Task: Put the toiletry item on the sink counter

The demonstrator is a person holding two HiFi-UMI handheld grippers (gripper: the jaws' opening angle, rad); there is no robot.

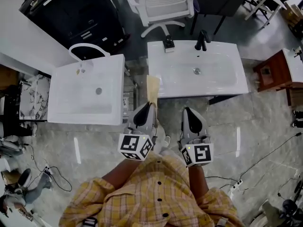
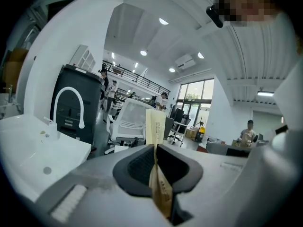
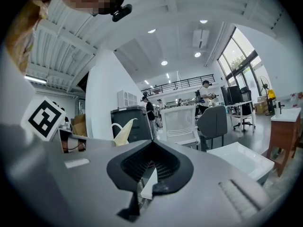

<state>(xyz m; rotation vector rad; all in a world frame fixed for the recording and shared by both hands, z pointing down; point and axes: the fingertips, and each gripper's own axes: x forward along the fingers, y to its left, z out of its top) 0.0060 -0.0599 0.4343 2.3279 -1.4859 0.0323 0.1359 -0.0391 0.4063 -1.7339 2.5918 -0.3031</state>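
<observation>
Left gripper (image 1: 151,105): my jaws were clamped tight on the tan packet (image 1: 152,88), the flat sachet pinched edge-on between the pads.
Packet, up close: in the left gripper view the tan packet (image 2: 155,126) stood up out of my left gripper (image 2: 155,148), most of it poking out past the tips.
Where the packet was: in the air, over the gap between the two sink counters. From the head view its far end overlapped the near left corner of the right sink counter (image 1: 163,86). I couldn't tell if it touched.
Right gripper (image 1: 186,110): jaws together, nothing between them. It hung just right of the left one, on the near side of the right sink counter.
Right gripper view: my right gripper (image 3: 151,144) showed its pads meeting, and the packet (image 3: 120,132) peeked up off to the left.
Left sink counter (image 1: 59,86): white basin, well left of the packet.
Black faucet (image 1: 202,39): on the far edge of the right sink counter.
White chair (image 1: 163,4): beyond the counters, far side.
</observation>
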